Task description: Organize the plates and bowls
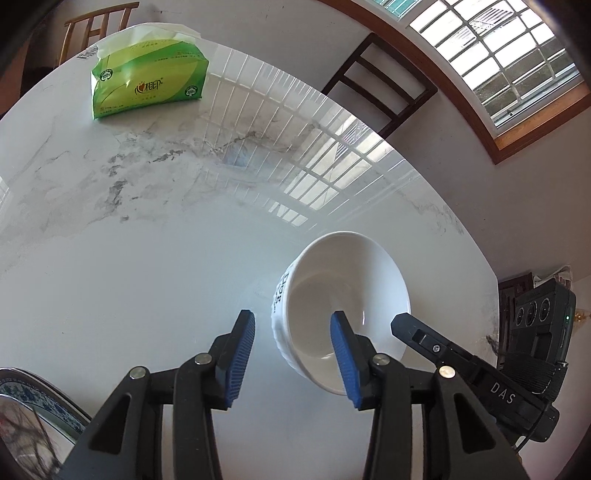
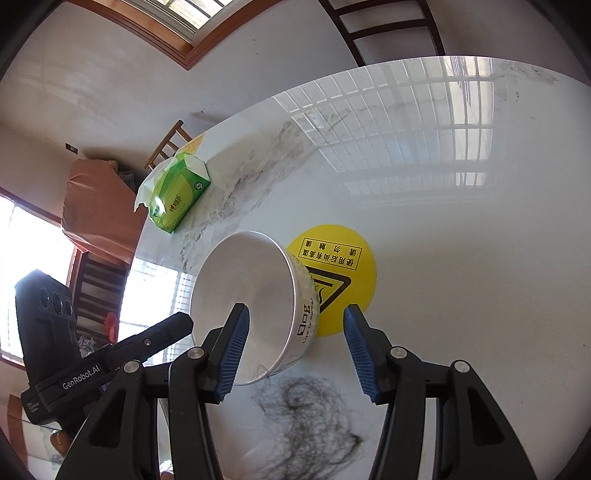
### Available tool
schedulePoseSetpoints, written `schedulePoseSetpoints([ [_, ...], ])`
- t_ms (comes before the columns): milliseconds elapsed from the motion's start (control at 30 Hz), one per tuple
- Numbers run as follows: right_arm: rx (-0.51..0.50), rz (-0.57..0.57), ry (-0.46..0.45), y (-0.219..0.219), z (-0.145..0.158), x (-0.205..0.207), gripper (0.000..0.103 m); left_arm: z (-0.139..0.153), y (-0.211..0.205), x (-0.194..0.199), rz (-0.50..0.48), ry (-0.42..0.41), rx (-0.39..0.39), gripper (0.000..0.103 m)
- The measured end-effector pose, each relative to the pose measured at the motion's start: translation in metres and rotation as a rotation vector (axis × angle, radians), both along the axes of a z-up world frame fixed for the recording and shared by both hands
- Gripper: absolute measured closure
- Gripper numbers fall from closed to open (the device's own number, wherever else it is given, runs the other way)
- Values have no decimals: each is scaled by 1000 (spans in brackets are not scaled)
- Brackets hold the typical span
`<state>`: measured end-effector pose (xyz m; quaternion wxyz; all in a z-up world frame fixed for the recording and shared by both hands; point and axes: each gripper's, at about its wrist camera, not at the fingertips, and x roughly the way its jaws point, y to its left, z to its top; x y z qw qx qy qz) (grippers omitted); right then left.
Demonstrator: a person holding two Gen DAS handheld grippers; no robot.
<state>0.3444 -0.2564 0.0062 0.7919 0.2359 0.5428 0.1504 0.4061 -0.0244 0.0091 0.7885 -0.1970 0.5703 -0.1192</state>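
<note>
At about nine o'clock of the marble table (image 1: 110, 258), down in the near corner, sits the rim of a blue-and-white patterned plate (image 1: 33, 397), only partly in sight. Up at eleven o'clock lies a green tissue pack (image 1: 147, 79) with a wooden chair (image 1: 92, 29) behind it.

The left gripper (image 1: 291, 354) has its blue-padded fingers (image 1: 242, 358) spread apart, straddling the rim of a white bowl (image 1: 343, 295): one pad hangs outside the wall, the other over the inside, and I cannot tell whether either touches.

The right gripper (image 2: 295, 345) comes at the same bowl from the other side, its fingers also wide apart, the left pad (image 2: 234, 350) inside the bowl and the other well clear of it. Beyond the bowl, toward one o'clock, a round yellow warning sticker (image 2: 343, 266) lies flat on the table.
</note>
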Motion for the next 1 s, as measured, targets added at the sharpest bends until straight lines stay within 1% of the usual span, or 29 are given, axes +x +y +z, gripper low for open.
schedulePoseSetpoints([
  [200,-9,10,24,3,-6,3,53,-4,-6,3,-8,-1,20,60],
  [267,-13,13,25,3,-5,3,54,-7,-9,3,-10,12,30,60],
  [433,-25,23,33,6,-7,7,54,-15,-9,6,-14,37,27,60],
  [567,-40,34,45,11,-11,9,54,-23,-10,7,-11,78,36,60],
  [600,-47,33,47,12,-12,10,55,-26,-11,7,-17,91,46,62],
  [633,-50,36,49,13,-14,11,59,-29,-13,8,-24,101,69,79],
  [667,-49,45,54,14,-16,13,62,-32,-16,8,-35,109,81,83],
  [733,-47,55,71,16,-22,15,78,-34,-19,7,-34,107,118,85],
  [833,-30,69,63,17,-25,15,83,-28,-27,4,-45,71,171,86],
  [900,-36,66,59,17,-24,14,84,-22,-27,-1,-48,48,187,87],
  [1000,-36,71,54,16,-22,10,86,-6,-29,-10,-61,-8,215,87],
])
